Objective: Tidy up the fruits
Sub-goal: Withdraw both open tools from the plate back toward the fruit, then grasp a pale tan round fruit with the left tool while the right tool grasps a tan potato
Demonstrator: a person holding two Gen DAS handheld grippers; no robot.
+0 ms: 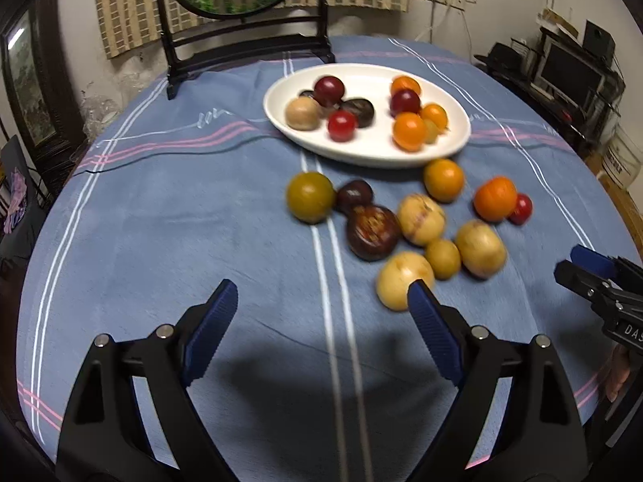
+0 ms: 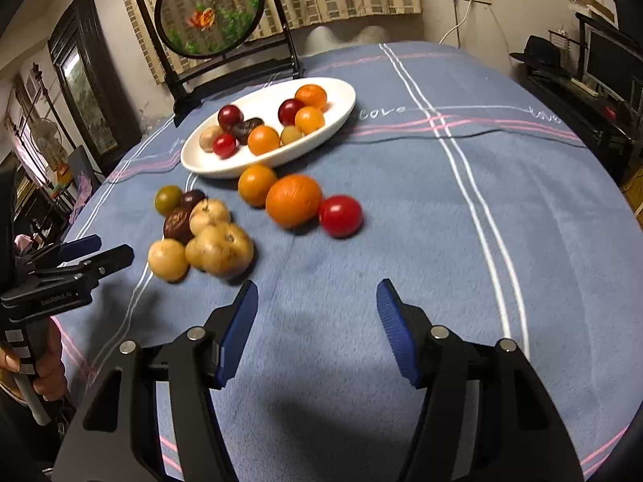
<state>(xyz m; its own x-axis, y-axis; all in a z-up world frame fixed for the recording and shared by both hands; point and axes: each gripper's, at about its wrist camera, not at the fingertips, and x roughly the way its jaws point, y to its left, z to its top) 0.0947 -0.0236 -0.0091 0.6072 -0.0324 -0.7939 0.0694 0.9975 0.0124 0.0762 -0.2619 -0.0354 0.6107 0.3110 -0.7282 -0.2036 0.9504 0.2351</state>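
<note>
A white oval plate (image 1: 361,153) (image 2: 209,166) at the back of the blue tablecloth holds several red, orange, dark and tan fruits. In front of it lie loose fruits: an olive-green one (image 1: 310,197), a dark brown one (image 1: 373,233), several tan ones (image 1: 404,281) (image 2: 223,251), a large orange (image 1: 495,199) (image 2: 293,200) and a red one (image 2: 340,215). My left gripper (image 1: 321,287) is open and empty, its right finger just in front of the nearest tan fruit. My right gripper (image 2: 317,285) is open and empty, short of the orange and red fruits.
A round painted screen on a black stand (image 1: 241,40) stands behind the plate. A shelf with a monitor (image 1: 570,76) is off the table's right edge. The other gripper shows at each view's side, the left gripper (image 2: 100,253) held by a hand (image 2: 48,377).
</note>
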